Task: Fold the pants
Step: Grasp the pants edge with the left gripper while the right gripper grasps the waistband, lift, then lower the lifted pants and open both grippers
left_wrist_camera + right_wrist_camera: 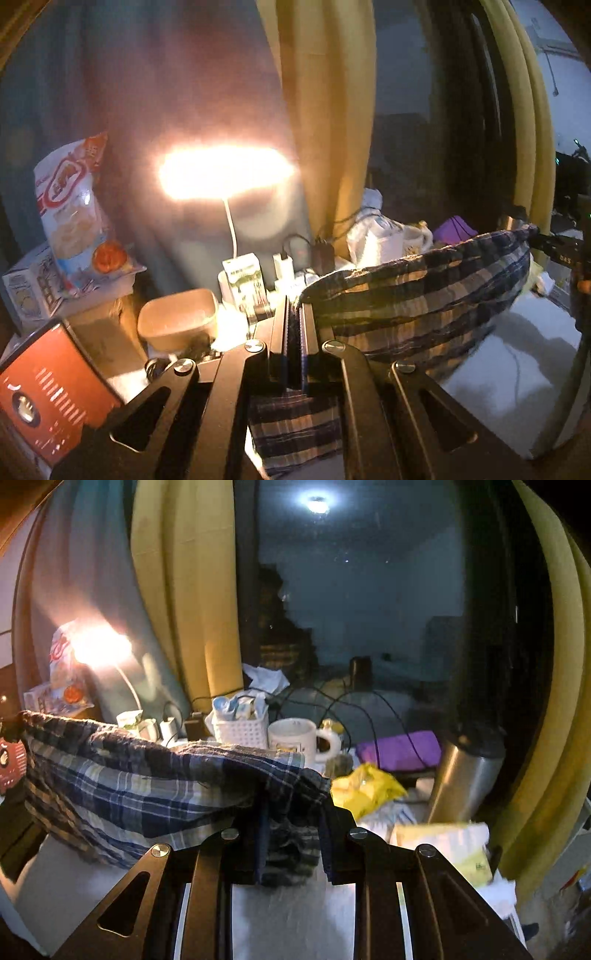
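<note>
The plaid pants (424, 295) are held up above the desk (517, 350), stretched between the two grippers and sagging in the middle; the cloth is checked in dark blue, tan and white, bunched and creased along its upper edge; whether a waistband or a leg end is gripped cannot be told. In the left wrist view the left gripper (294, 332) is seen pressed nearly together on a thin pinch of the fabric, and a flap hangs below its fingers, cut off by the frame; the far end of the cloth is taken by the right gripper (543, 240), mostly lost at the dark right edge. In the right wrist view the right gripper (291, 812) is clamped narrowly on a thicker bunch of the pants (129, 775), the tips being buried in folds. Along the desk's far edge a white mug (295, 738), a white basket (240, 727) and a steel flask (465, 775) are ranged; a lit lamp (225, 171) glares, washing out what lies around it.
</note>
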A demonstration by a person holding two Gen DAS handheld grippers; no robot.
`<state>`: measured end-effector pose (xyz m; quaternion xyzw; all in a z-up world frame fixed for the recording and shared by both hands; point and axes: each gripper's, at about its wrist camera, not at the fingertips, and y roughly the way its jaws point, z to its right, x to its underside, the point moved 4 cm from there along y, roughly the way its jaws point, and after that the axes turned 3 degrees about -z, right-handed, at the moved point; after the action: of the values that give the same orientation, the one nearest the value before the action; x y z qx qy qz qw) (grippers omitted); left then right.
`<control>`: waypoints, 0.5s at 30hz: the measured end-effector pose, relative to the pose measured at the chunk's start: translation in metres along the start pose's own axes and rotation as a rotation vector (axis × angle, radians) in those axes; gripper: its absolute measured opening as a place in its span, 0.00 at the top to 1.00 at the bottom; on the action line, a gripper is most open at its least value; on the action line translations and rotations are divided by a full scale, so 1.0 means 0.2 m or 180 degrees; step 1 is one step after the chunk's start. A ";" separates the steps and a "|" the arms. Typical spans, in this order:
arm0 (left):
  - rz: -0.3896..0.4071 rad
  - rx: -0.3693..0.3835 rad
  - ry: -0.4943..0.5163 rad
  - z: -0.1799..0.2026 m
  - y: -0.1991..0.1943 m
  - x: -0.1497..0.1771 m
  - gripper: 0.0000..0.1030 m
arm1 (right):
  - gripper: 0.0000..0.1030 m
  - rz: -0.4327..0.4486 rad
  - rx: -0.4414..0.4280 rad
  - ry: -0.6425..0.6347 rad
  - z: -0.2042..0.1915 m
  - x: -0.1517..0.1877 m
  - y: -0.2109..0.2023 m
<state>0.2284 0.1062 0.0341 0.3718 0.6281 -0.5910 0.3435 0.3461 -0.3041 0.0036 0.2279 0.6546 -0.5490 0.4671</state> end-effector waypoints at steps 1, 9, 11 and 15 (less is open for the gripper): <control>-0.0007 0.0021 -0.0020 -0.03 0.06 -0.01 0.97 | 0.77 -0.0002 0.0003 -0.0009 0.00 -0.02 0.03; -0.0181 0.0094 -0.0129 -0.17 0.46 -0.05 0.97 | 0.77 -0.0142 0.0050 -0.0048 -0.02 -0.12 0.36; -0.0251 0.0096 -0.0177 -0.21 0.57 -0.05 0.97 | 0.77 -0.0220 0.0046 -0.0047 -0.03 -0.12 0.47; -0.0389 0.0095 -0.0241 -0.27 0.75 -0.02 0.97 | 0.77 -0.0353 0.0064 -0.0058 -0.05 -0.12 0.66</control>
<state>0.3621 0.1628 -0.0327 0.3152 0.6272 -0.6338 0.3247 0.4599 -0.2519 -0.0430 0.1910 0.6564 -0.5826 0.4395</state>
